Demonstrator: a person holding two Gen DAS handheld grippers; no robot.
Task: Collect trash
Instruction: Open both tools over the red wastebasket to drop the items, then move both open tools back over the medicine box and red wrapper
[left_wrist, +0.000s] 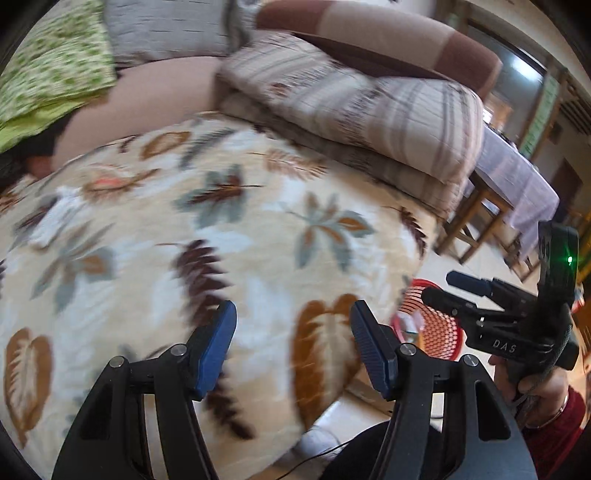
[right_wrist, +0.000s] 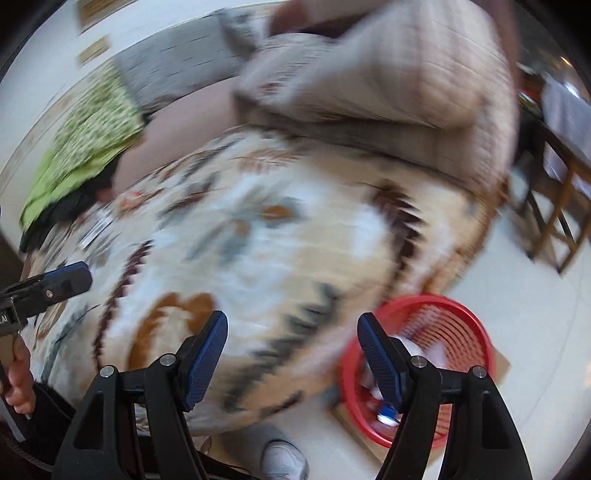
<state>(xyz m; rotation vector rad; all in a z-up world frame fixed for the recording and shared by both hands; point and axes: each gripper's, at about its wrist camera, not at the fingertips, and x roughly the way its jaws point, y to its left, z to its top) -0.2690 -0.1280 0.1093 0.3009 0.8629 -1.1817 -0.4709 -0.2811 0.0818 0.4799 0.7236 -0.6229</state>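
My left gripper (left_wrist: 293, 308) hangs open over a bed covered by a cream blanket with a leaf pattern (left_wrist: 258, 229), nothing between its blue pads. My right gripper (right_wrist: 293, 317) is open too and holds nothing; its right finger stands in front of the red mesh basket (right_wrist: 480, 332) on the floor beside the bed. White crumpled scraps (right_wrist: 417, 347) and a small blue-and-white piece (right_wrist: 386, 417) lie inside the basket. In the left wrist view the right gripper (left_wrist: 441, 286) shows with jaws apart above the basket (left_wrist: 439, 332). Both views are motion-blurred.
Folded striped quilts (left_wrist: 369, 110) are stacked at the far side of the bed, with a green patterned cloth (left_wrist: 55, 74) at the left. Wooden chairs and a cloth-covered table (left_wrist: 517, 184) stand to the right. A white shoe (right_wrist: 284, 461) is on the pale tiled floor below.
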